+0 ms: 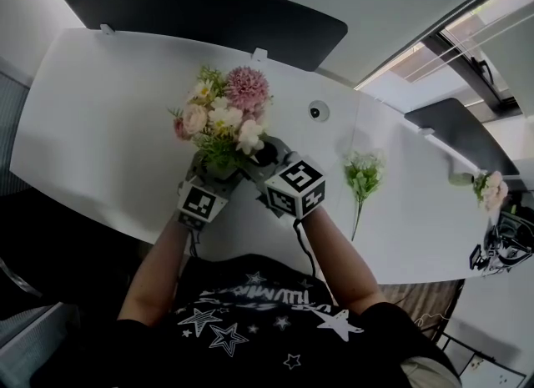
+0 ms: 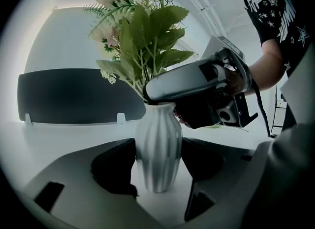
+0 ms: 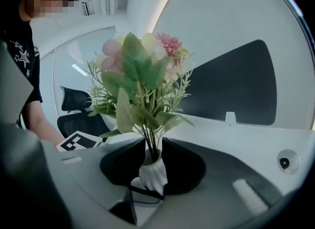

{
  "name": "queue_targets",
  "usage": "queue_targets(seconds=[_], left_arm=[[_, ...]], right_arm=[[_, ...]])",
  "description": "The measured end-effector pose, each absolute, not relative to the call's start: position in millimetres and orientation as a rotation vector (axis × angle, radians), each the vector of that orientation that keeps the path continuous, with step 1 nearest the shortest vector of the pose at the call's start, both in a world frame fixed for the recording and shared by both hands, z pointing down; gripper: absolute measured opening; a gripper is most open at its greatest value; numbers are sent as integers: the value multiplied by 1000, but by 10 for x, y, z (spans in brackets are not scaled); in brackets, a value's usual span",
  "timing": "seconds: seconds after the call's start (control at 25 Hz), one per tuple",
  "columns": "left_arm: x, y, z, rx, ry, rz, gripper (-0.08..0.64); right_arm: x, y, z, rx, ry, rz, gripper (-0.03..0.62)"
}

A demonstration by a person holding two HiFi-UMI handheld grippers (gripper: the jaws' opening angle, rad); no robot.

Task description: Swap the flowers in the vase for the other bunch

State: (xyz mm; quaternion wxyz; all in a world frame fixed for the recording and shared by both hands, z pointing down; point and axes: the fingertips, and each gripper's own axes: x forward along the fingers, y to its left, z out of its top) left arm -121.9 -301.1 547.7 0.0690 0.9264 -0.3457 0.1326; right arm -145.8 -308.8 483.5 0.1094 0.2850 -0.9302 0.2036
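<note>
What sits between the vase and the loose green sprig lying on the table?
Head view: the right gripper, closed on the bouquet stems above the vase; beyond it, bare white table up to the green sprig.

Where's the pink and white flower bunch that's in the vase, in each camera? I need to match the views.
Head view: the pink and white flower bunch is at centre, over the white table.
Left gripper view: upper centre, rising from the white ribbed vase.
Right gripper view: centre, with the stems between the jaws.
Shared landmark: the dark curved panel behind the bunch shows in all three views.
</note>
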Motion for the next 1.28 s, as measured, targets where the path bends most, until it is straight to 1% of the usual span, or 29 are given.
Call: queue_targets(seconds=[0.2, 0.4, 0.68, 0.76, 1.28], left_arm=[[-1239, -3001, 5480, 2788, -1037, 395, 296], [-1250, -3010, 5478, 2790, -1030, 382, 296], [-1245, -3008, 5485, 2783, -1037, 390, 296], [-1245, -3006, 5482, 2779, -1039, 391, 296], [-1278, -3021, 5599, 2776, -1061, 404, 296]], right_arm=[[-1462, -3078, 4832, 843, -2732, 596, 94], [-1453, -3082, 4827, 853, -2713, 517, 74], [-1439, -3071, 4762, 897, -2696, 485, 64], [-1431, -3078, 4686, 920, -2725, 489, 54], [-1266, -3195, 3949, 1064, -2898, 457, 48]])
